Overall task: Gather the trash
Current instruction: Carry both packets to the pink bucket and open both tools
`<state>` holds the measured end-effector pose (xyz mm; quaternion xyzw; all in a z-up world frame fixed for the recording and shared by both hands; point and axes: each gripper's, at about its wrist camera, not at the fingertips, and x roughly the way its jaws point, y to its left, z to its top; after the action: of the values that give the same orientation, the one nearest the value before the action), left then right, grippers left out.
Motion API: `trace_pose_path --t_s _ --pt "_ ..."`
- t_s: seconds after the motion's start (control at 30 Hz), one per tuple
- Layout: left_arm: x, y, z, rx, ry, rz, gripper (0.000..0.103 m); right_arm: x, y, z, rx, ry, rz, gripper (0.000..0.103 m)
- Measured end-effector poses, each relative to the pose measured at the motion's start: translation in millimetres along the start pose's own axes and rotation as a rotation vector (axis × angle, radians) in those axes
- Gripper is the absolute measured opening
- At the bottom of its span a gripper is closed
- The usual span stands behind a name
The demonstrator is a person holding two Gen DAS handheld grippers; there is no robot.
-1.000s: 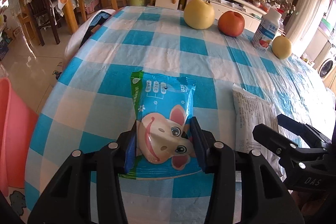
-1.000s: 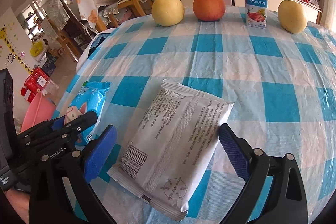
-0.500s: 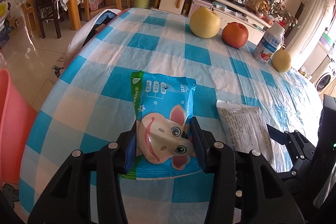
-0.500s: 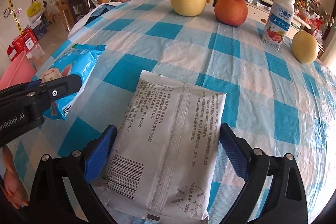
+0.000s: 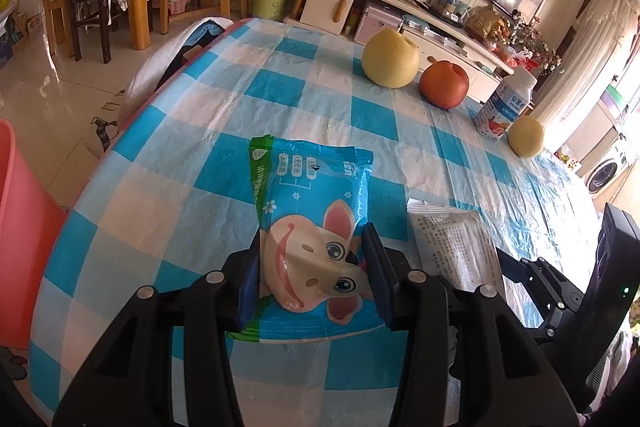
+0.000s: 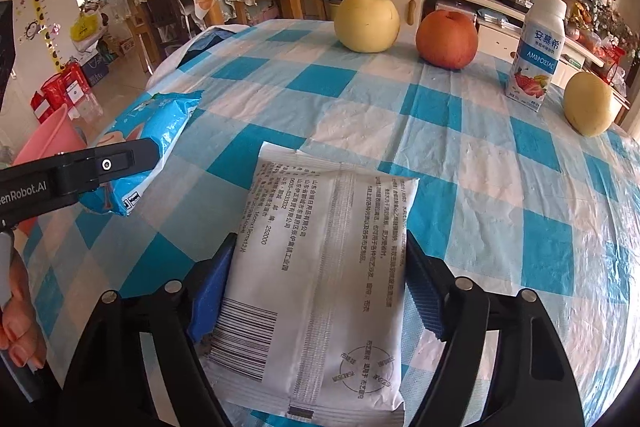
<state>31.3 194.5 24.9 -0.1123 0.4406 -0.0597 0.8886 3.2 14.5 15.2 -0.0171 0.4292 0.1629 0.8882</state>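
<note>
My left gripper (image 5: 312,267) is shut on a blue snack wrapper with a cartoon face (image 5: 312,203) and holds it just above the checked tablecloth (image 5: 168,195). The wrapper also shows in the right wrist view (image 6: 148,135), lifted at the left. My right gripper (image 6: 320,287) has its jaws closed against both sides of a white printed wrapper (image 6: 324,247) that lies on the cloth. That white wrapper shows at the right in the left wrist view (image 5: 452,247).
A yellow pear (image 6: 366,21), a red apple (image 6: 446,39), a yoghurt bottle (image 6: 536,55) and another pear (image 6: 588,103) stand at the table's far side. A pink bin (image 5: 20,235) stands on the floor left of the table. Chairs and a cabinet lie beyond.
My right gripper has moved forward over the white wrapper and its jaws have closed in on its sides. My left gripper has lifted the blue wrapper a little.
</note>
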Motion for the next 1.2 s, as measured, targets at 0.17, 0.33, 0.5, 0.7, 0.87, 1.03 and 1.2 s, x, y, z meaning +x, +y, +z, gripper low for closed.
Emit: trace_pose_path --t_s 0.17,0.33,0.5,0.7,0.87,1.03,1.2 --pt "-11 7 3 -0.022 -0.028 -0.01 0.048 -4 1 1 0.013 -0.012 0.03 0.077" --pt "-27 15 5 -0.04 -0.071 -0.014 0.048 -11 8 1 -0.003 -0.031 0.04 0.077" --pt "-45 27 8 -0.072 -0.125 -0.011 0.048 -17 16 2 0.024 -0.035 0.075 0.077" --pt "-68 43 11 -0.117 -0.203 0.027 0.048 -26 32 7 0.074 -0.042 0.143 0.077" --pt "-84 62 14 -0.181 -0.259 0.064 0.048 -31 54 16 0.11 -0.054 0.199 0.077" --pt "-102 87 13 -0.273 -0.321 0.111 0.048 -34 91 35 0.115 -0.074 0.292 0.077" --pt "-124 123 11 -0.384 -0.391 0.176 0.048 -34 136 58 0.069 -0.081 0.367 0.077"
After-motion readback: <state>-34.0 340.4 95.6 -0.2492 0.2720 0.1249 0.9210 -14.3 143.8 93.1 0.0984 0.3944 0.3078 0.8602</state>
